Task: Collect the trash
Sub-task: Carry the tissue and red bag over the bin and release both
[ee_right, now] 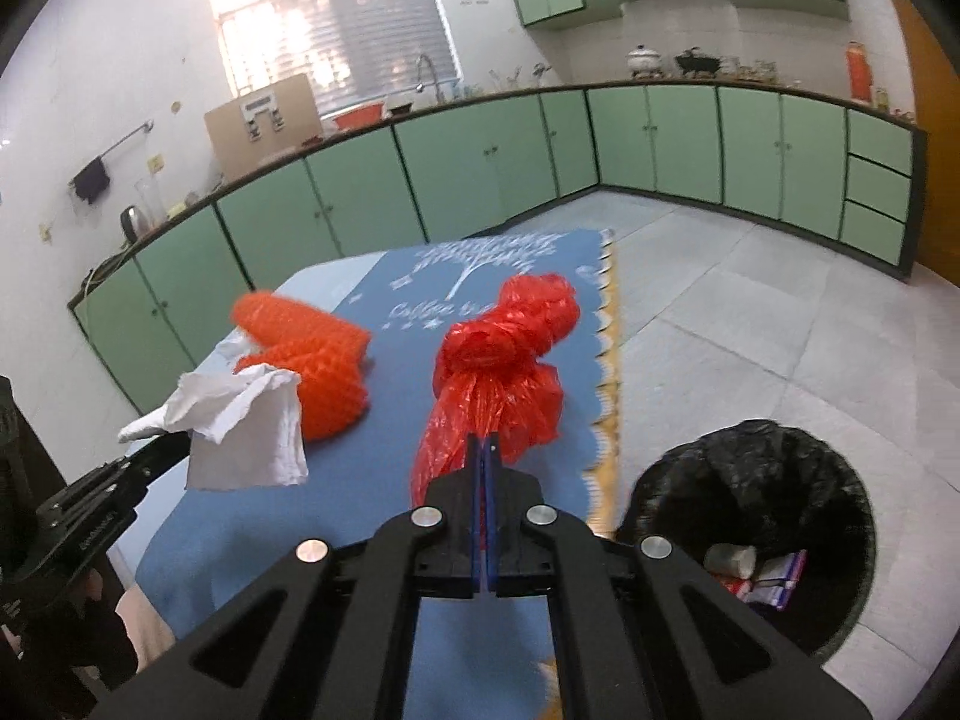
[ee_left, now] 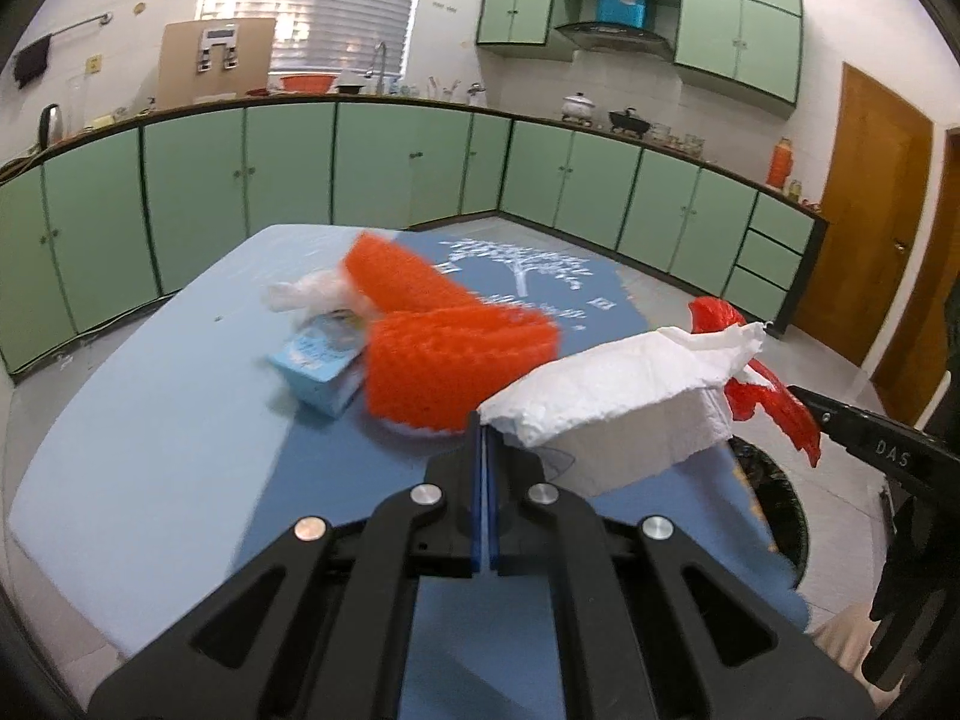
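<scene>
My left gripper (ee_left: 485,429) is shut on a white paper towel (ee_left: 624,396), which hangs lifted above the blue tablecloth (ee_left: 180,420). My right gripper (ee_right: 486,441) is shut on a knotted red plastic bag (ee_right: 504,360), raised off the cloth. In the right wrist view the left gripper (ee_right: 174,441) shows at the left with the paper towel (ee_right: 246,432). The right gripper (ee_left: 798,393) enters the left wrist view from the right, with the red bag (ee_left: 774,408) in it. Orange foam netting (ee_left: 432,336) and a small light-blue carton (ee_left: 321,369) lie on the table.
A bin lined with a black bag (ee_right: 774,480) stands on the floor to the right of the table, with some trash inside. A crumpled clear wrapper (ee_left: 300,294) lies behind the carton. Green cabinets (ee_left: 288,168) line the walls; a wooden door (ee_left: 870,210) is at the right.
</scene>
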`<state>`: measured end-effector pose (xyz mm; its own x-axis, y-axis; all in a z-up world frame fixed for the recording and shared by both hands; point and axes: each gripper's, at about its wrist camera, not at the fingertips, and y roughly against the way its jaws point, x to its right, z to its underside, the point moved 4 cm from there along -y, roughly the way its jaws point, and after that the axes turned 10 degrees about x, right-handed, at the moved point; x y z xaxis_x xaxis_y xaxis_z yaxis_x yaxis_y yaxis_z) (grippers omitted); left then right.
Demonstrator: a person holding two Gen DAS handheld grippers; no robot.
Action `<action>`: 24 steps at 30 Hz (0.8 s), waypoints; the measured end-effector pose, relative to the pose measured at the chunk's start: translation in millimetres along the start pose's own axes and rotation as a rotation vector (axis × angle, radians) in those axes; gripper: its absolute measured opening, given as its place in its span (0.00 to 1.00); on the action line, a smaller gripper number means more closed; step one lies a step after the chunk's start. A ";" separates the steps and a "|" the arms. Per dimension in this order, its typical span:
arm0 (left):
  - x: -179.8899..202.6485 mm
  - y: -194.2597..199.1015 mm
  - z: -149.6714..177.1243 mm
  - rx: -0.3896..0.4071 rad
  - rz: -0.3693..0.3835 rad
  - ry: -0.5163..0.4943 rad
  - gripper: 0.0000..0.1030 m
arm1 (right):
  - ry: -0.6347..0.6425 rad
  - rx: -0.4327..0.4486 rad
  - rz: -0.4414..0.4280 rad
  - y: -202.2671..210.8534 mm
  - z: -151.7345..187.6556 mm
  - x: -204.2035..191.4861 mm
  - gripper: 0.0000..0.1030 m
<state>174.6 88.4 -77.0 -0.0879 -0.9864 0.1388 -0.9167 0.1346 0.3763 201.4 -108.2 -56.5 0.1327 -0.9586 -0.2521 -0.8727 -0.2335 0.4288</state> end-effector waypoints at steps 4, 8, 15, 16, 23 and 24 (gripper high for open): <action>30.0 -5.8 -3.4 0.006 0.056 -0.014 0.00 | -0.011 0.031 0.042 15.8 -9.8 24.9 0.01; 65.8 -18.0 -3.6 0.001 0.122 -0.029 0.00 | -0.026 0.050 0.103 31.6 -13.9 57.4 0.01; 148.6 -48.9 6.2 -0.044 0.240 -0.080 0.00 | -0.086 0.050 0.200 52.2 -8.9 130.9 0.01; 164.1 -55.5 9.2 -0.052 0.252 -0.093 0.00 | -0.088 0.047 0.215 52.6 -7.6 140.4 0.01; 224.2 -87.3 22.9 -0.078 0.278 -0.135 0.00 | -0.122 0.027 0.283 51.2 4.2 195.7 0.01; 231.4 -91.2 24.9 -0.083 0.279 -0.142 0.00 | -0.126 0.024 0.290 50.4 6.0 202.5 0.01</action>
<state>228.2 -154.5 -102.0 -0.3900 -0.9130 0.1198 -0.8154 0.4029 0.4156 181.4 -313.1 -91.1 -0.1812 -0.9565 -0.2288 -0.8766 0.0516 0.4784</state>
